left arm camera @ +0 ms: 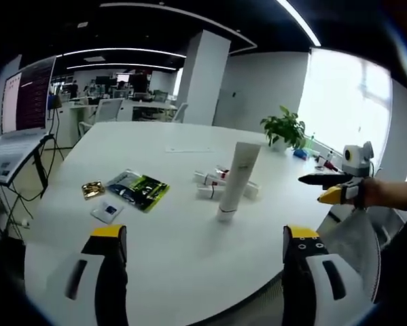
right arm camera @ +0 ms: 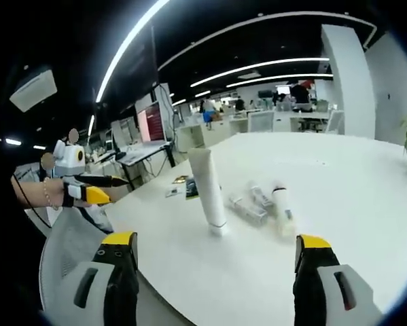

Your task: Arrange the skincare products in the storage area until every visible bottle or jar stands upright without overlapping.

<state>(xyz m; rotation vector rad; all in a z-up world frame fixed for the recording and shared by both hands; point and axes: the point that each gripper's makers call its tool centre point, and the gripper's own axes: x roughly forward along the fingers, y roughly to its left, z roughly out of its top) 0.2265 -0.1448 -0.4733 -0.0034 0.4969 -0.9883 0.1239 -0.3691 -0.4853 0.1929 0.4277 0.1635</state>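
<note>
A tall white tube [left arm camera: 237, 180] stands upright on its cap near the middle of the round white table [left arm camera: 155, 265]. Behind it a few small white tubes [left arm camera: 212, 180] lie on their sides. In the right gripper view the tall tube [right arm camera: 208, 190] stands left of the lying tubes [right arm camera: 252, 202], and a thicker tube [right arm camera: 282, 210] lies to their right. My left gripper [left arm camera: 206, 238] is open and empty, short of the table's near edge. My right gripper [right arm camera: 218, 244] is also open and empty, and it shows off the table's right side [left arm camera: 332, 188].
A green and black packet [left arm camera: 138, 189], a small gold packet [left arm camera: 92, 189] and a small white packet [left arm camera: 108, 210] lie left of the tubes. A potted plant [left arm camera: 285, 129] stands at the far edge. A grey chair [right arm camera: 71, 251] sits by the table, and a monitor [left arm camera: 26, 95] stands at the left.
</note>
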